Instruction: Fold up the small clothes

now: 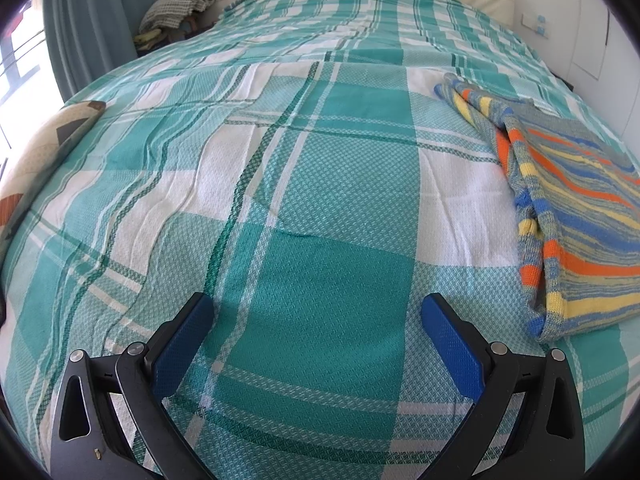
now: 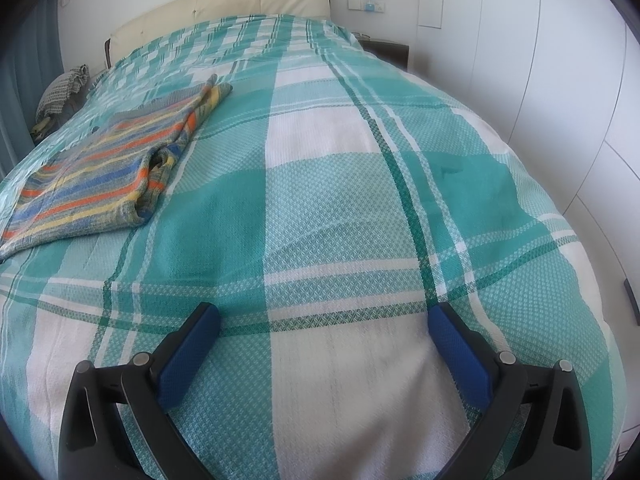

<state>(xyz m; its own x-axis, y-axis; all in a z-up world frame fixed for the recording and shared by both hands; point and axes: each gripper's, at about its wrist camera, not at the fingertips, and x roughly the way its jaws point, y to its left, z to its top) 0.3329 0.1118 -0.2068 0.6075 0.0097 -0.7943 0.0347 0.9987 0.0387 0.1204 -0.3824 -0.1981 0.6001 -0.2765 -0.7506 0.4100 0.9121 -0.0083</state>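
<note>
Black tongs (image 1: 316,312), blue textured pads (image 1: 452,344), silver rivets.

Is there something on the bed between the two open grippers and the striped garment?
Nothing visible. Only bare checked bedspread lies between the left gripper and the striped garment, and likewise between the right gripper and it.
</note>
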